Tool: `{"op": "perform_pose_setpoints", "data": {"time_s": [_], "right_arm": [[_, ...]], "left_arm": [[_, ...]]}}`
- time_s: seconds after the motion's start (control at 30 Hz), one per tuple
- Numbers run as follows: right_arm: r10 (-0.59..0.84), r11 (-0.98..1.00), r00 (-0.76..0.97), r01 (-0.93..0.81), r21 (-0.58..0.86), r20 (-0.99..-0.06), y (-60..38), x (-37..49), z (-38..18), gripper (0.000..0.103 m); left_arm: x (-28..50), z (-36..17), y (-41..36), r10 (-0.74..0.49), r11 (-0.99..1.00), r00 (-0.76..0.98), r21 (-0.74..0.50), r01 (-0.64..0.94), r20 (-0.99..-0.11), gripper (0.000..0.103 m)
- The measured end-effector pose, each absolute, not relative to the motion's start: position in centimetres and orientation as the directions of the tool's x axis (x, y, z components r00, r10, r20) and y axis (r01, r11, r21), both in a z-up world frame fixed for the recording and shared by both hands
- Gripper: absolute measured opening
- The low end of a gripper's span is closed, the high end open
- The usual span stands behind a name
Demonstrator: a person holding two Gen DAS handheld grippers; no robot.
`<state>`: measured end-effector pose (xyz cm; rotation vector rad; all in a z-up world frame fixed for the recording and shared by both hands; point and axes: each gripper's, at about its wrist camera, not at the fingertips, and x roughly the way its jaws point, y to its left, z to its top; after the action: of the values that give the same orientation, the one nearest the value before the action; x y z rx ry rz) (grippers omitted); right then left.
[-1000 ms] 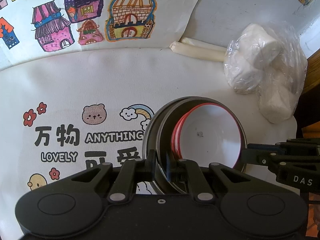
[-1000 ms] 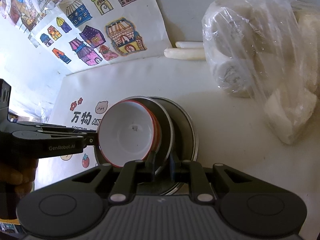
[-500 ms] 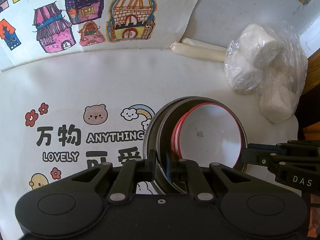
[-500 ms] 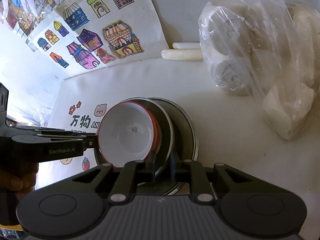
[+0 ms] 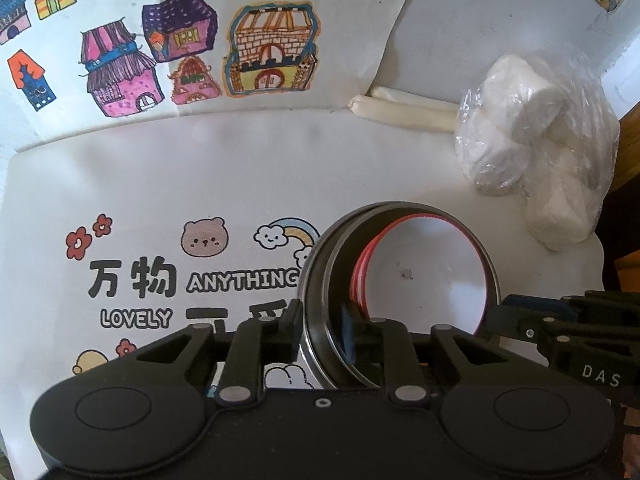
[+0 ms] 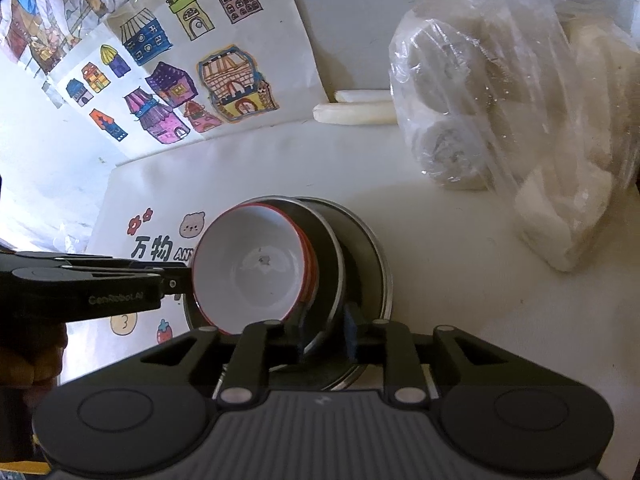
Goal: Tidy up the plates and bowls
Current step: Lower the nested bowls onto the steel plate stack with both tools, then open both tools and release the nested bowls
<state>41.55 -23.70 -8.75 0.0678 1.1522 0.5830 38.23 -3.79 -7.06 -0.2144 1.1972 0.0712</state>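
Observation:
A stack of dishes is held between both grippers: two nested metal plates (image 5: 320,280) with white red-rimmed bowls (image 5: 424,276) inside. My left gripper (image 5: 322,330) is shut on the metal plates' near rim. My right gripper (image 6: 324,330) is shut on the opposite rim of the metal plates (image 6: 360,248); the white bowls (image 6: 256,268) lie left of it. Each gripper shows in the other's view, the right one (image 5: 560,320) and the left one (image 6: 120,284). The stack sits tilted just above or on the printed mat (image 5: 160,208).
A clear plastic bag of white rolls (image 5: 536,152) lies at the back right, close to the stack. Two white sticks (image 5: 404,110) lie by the wall. House drawings (image 5: 180,40) hang behind. The table's right edge (image 5: 600,248) is near.
The stack and both grippers stay almost still; the views shift only slightly, with the background sliding a little downward.

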Motion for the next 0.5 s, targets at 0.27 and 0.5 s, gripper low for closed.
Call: {"op": "perform_pose_setpoints", "data": {"time_s": [0.27,0.5], "right_arm": [[0.475,0.847,0.298,-0.410,0.338,-0.828,-23.3,40.8,-8.0,0.050],[0.479,0.841,0.300,-0.426,0.333,-0.825,-22.6,40.0,-7.4,0.050]], "left_arm": [[37.9,-6.5,-3.8,-0.035,0.979,0.389,-0.109,-0.171,-0.921,0.038],[37.5,-6.2,-3.9,-0.017,0.978,0.397,-0.098,-0.185,-0.918,0.046]]}}
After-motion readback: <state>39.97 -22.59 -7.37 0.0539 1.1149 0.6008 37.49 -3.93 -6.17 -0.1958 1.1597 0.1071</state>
